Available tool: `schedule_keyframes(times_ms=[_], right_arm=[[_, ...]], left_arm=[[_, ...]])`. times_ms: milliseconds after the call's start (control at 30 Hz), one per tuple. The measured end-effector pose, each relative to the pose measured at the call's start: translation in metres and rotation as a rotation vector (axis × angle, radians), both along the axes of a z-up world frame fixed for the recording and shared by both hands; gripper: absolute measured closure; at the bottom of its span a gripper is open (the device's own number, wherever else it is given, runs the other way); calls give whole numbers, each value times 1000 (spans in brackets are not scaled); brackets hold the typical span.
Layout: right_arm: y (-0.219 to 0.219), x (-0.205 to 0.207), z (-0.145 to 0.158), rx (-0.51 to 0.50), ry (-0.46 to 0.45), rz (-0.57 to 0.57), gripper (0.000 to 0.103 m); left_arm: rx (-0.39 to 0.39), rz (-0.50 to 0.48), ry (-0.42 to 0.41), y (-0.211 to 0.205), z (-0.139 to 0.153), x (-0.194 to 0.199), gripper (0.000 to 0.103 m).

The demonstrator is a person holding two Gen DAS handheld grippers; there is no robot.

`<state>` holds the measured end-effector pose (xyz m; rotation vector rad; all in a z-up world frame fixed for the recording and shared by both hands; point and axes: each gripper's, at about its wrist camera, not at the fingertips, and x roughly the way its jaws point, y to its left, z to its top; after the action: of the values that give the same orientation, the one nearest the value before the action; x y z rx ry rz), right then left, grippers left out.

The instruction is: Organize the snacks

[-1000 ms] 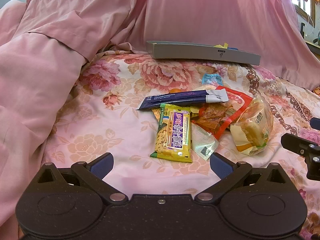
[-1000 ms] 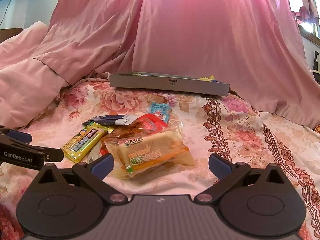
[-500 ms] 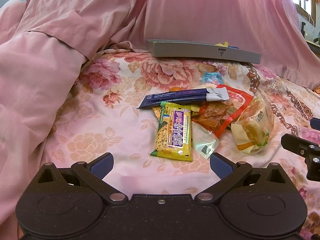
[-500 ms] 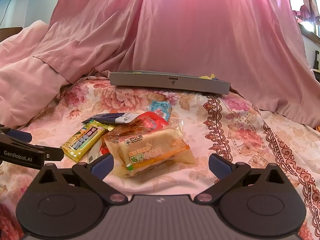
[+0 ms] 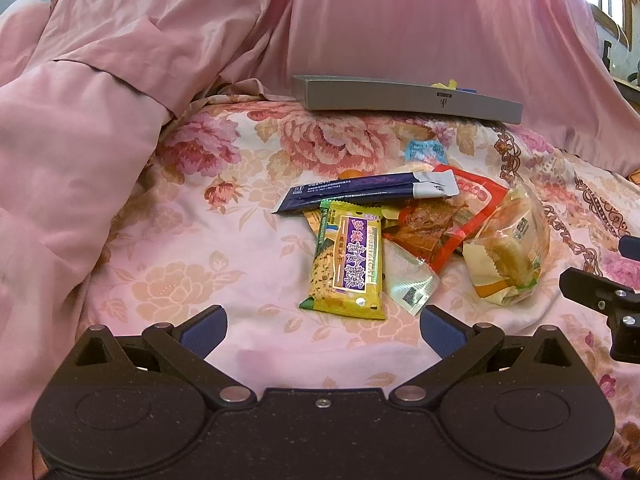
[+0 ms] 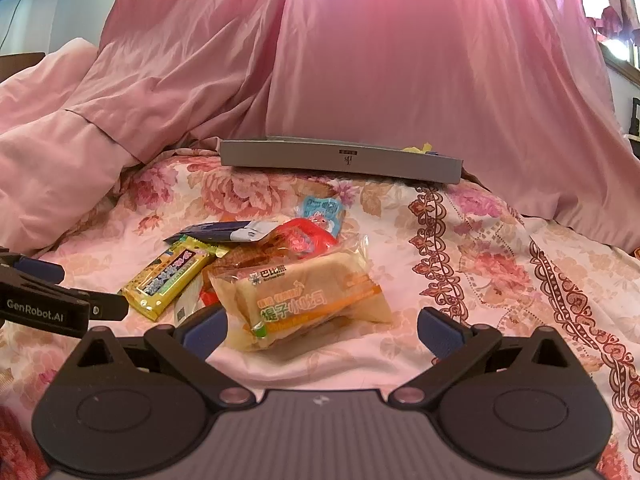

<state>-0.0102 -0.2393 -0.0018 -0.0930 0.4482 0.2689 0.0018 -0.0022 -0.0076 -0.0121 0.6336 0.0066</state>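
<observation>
A pile of snacks lies on the floral bedspread. A yellow-and-purple cracker packet (image 5: 347, 258) (image 6: 168, 280) lies nearest my left gripper (image 5: 323, 330), which is open just short of it. A dark blue stick pack (image 5: 368, 191) (image 6: 220, 232) crosses behind it, beside a red jerky packet (image 5: 448, 216) (image 6: 304, 240) and a small light blue packet (image 5: 425, 150) (image 6: 322, 210). A clear-wrapped bread bag (image 5: 508, 250) (image 6: 304, 300) lies right in front of my right gripper (image 6: 322, 332), which is open; its left fingertip is close to the bag. A grey tray (image 5: 400, 96) (image 6: 340, 160) stands at the back.
A pink quilt (image 5: 80, 128) is bunched up along the left side and a pink curtain (image 6: 400, 60) hangs behind the tray. The floral bedspread (image 6: 500, 260) stretches bare to the right of the snacks. Each gripper shows at the edge of the other's view.
The right gripper has crept forward toward the bread bag, which now sits lower and larger in its view. The left gripper has barely moved.
</observation>
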Motion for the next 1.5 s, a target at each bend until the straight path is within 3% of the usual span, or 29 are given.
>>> schedule_keyframes(times_ms=[400, 767, 1333, 1500], right_arm=[[1, 8, 0, -1, 7, 10, 0], [12, 34, 2, -34, -2, 118, 0], [16, 83, -6, -107, 41, 314, 0], [15, 96, -5, -115, 57, 359, 0]], left_arm=[[2, -3, 8, -2, -1, 5, 1], [29, -20, -47, -2, 8, 28, 1], [43, -124, 40, 1, -4, 77, 1], [46, -127, 53, 3, -3, 85, 6]])
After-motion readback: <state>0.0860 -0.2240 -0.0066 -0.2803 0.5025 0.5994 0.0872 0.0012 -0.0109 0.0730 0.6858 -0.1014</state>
